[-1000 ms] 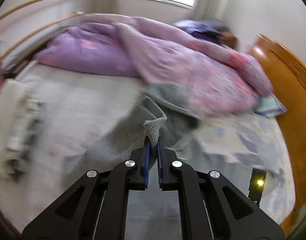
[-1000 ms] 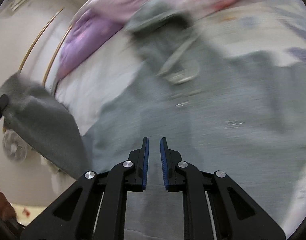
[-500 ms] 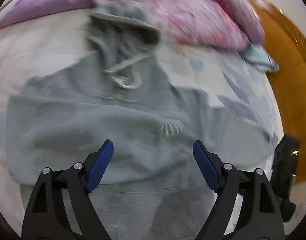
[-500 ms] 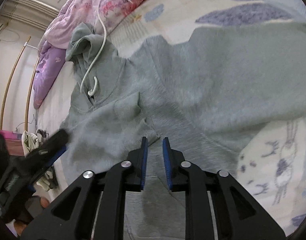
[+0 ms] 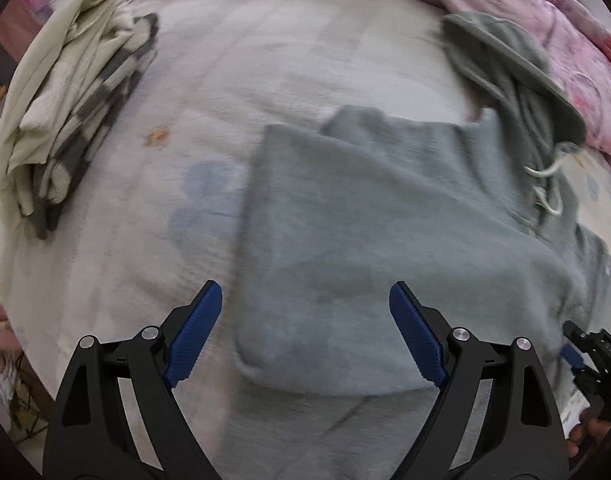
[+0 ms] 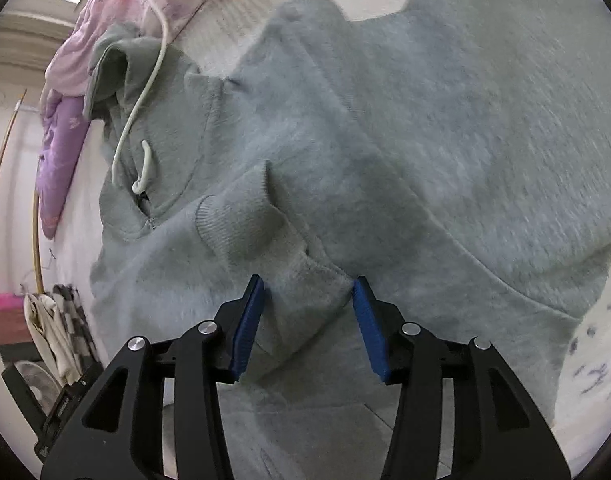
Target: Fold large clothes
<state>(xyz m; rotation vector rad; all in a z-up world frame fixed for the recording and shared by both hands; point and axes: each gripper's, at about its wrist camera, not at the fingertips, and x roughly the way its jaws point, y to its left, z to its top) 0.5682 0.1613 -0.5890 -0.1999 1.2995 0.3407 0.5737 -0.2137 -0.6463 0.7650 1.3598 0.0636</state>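
A grey-green hoodie (image 5: pixel 365 216) lies spread on the bed, its left sleeve folded across the chest. Its hood (image 5: pixel 513 60) and white drawstring (image 5: pixel 545 184) lie at the upper right. My left gripper (image 5: pixel 305 336) is wide open and empty above the folded sleeve's left edge. In the right wrist view the hoodie (image 6: pixel 405 128) fills the frame, with the ribbed sleeve cuff (image 6: pixel 241 228) lying on the chest. My right gripper (image 6: pixel 307 324) is open, its jaws on either side of a fold of fabric just below the cuff.
A stack of cream and grey checked clothes (image 5: pixel 65 112) lies at the bed's left side. A pink and purple quilt (image 5: pixel 545 12) is bunched along the far edge. The white patterned bedsheet (image 5: pixel 185 160) shows left of the hoodie. The other gripper's tip (image 5: pixel 589 356) shows at the right.
My left gripper let go of the sleeve cuff, opened wide and swung left. My right gripper opened from shut and released the fabric it pinched. The sleeve now lies across the chest.
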